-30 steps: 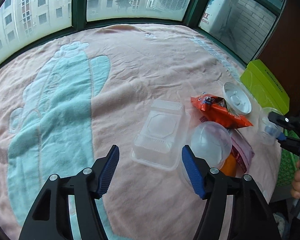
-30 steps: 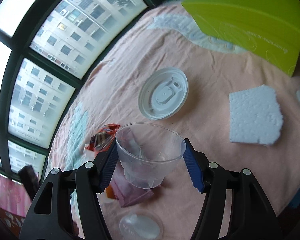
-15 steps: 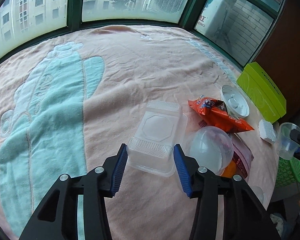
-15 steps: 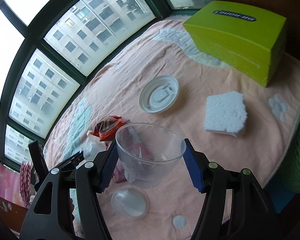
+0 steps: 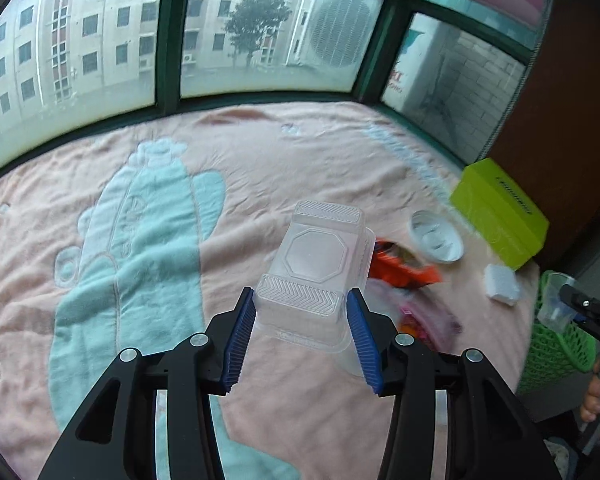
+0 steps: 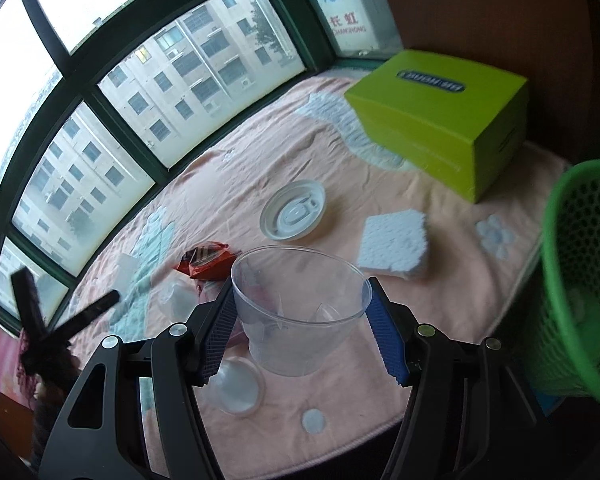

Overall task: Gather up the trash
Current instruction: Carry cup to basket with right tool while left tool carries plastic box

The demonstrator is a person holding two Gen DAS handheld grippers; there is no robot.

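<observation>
The left gripper (image 5: 302, 334) was clamped on a clear plastic clamshell container (image 5: 314, 270), lifted off the pink blanket (image 5: 260, 168). The right gripper (image 6: 302, 326) was squeezing a clear plastic cup (image 6: 298, 312), held upright. Out from the cup, a white foam block (image 6: 394, 242) sat at about 1 o'clock, a white drink lid (image 6: 293, 210) at 12, an orange snack wrapper (image 6: 204, 262) at 10. The green mesh basket (image 6: 580, 276) stood at 3 o'clock off the blanket's edge, the lime-green box (image 6: 440, 116) beyond at 1.
</observation>
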